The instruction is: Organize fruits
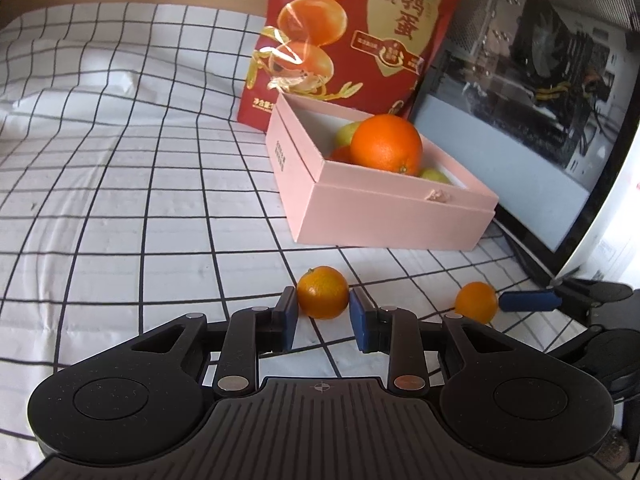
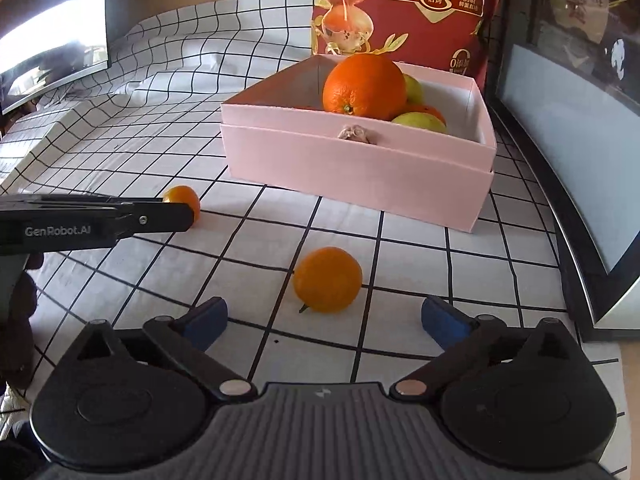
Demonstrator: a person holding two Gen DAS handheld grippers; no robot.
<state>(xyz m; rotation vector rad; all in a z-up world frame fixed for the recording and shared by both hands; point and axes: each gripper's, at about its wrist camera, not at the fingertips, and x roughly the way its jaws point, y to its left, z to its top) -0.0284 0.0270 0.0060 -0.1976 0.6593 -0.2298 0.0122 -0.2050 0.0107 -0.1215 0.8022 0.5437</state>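
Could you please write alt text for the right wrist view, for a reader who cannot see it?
The right gripper is wide open just short of a small orange lying on a checked cloth. Behind it a pink box holds a large orange and green fruit; at left, the left gripper reaches a second small orange.

We see the box (image 2: pixel 360 168) on the counter (image 2: pixel 120 148), with a large orange (image 2: pixel 364 86) and other fruits in it. Behind the box stands a bag (image 2: pixel 420 4). Nearer to us, two small oranges (image 2: pixel 327 279) (image 2: pixel 182 200) lie on the counter, well apart.
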